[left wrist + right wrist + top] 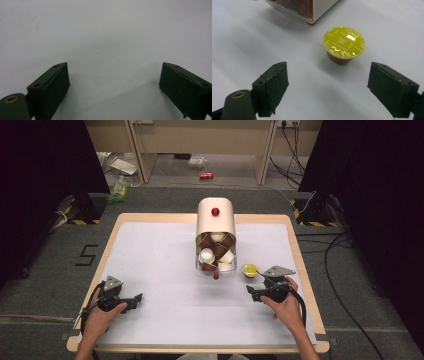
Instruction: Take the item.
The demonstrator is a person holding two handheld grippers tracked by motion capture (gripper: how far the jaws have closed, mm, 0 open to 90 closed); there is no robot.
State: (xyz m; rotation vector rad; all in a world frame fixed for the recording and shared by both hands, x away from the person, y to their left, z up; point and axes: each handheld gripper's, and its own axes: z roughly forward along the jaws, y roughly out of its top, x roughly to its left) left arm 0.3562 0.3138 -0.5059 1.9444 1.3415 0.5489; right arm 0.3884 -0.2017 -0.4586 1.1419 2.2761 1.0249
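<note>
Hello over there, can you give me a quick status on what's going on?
Both grippers open: left gripper over bare table, right gripper facing the yellow capsule. Capsule upright beside the dispenser, not gripped. Nothing between jaws and capsule.

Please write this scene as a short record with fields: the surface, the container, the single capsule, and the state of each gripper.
surface: white table top with a wooden rim
container: cream dispenser with red knob, clear drawer of capsules at its front
single capsule: yellow-lidded capsule, upright, beside the dispenser
left gripper: open, nothing between the jaws
right gripper: open, short of the capsule, apart from it
</note>
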